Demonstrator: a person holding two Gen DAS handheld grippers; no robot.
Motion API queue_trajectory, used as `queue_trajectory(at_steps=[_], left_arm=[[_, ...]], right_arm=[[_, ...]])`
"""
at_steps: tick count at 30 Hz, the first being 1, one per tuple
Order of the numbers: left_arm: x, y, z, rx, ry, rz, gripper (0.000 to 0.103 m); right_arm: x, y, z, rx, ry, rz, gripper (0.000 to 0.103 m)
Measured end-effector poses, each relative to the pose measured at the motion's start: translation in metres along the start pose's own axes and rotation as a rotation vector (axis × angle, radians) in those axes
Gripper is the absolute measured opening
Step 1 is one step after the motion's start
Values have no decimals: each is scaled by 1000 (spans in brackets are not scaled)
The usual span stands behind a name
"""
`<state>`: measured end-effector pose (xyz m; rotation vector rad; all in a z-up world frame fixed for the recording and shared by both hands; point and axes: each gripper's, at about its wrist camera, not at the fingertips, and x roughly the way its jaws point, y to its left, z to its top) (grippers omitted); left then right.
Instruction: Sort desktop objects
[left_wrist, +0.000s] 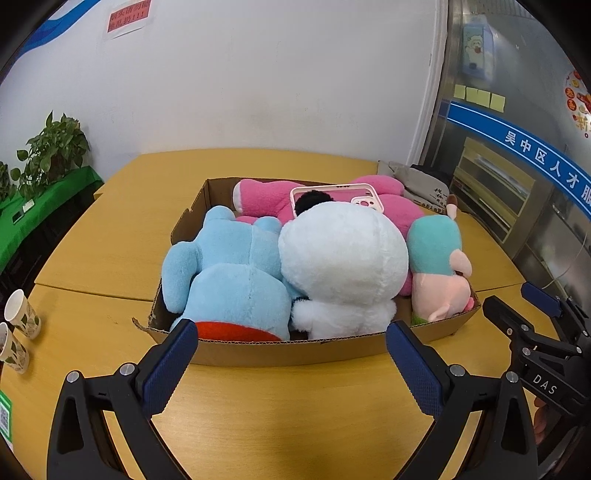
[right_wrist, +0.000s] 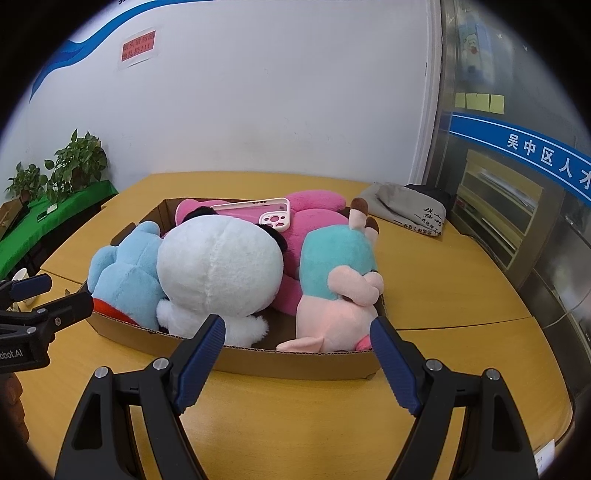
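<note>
A shallow cardboard box (left_wrist: 280, 350) (right_wrist: 303, 363) on the yellow table holds several plush toys: a light blue one (left_wrist: 229, 273) (right_wrist: 125, 280), a white one (left_wrist: 343, 254) (right_wrist: 218, 266), a pink one (left_wrist: 266, 203) (right_wrist: 317, 206), and a teal-and-pink one (left_wrist: 437, 266) (right_wrist: 336, 273). A pink phone case (left_wrist: 343, 197) (right_wrist: 266, 214) lies on the pink toy. My left gripper (left_wrist: 291, 332) is open and empty at the box's near wall. My right gripper (right_wrist: 297, 328) is open and empty at the near right part of the box; it also shows in the left wrist view (left_wrist: 517, 306).
Two paper cups (left_wrist: 18, 332) stand at the table's left edge. A grey bag (right_wrist: 406, 206) lies on the table behind the box at the right. Potted plants (right_wrist: 74, 162) stand on a green-covered stand at the left. A white wall is behind the table.
</note>
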<state>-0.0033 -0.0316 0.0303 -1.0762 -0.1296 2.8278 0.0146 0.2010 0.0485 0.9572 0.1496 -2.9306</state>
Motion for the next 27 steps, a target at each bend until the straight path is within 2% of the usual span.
queue_trajectory(at_steps=[7, 12, 17, 27], left_arm=[[-1, -8, -3, 24, 4, 10, 103], [-3, -16, -6, 41, -10, 49, 103], [-1, -14, -6, 17, -5, 44, 103], [-3, -11, -9, 3, -33, 87, 103]], right_arm=[[-1, 2, -1, -4, 0, 3, 81], [-1, 4, -2, -7, 3, 5, 81], [0, 4, -4, -6, 10, 2, 81], [4, 8, -7, -9, 21, 6, 81]])
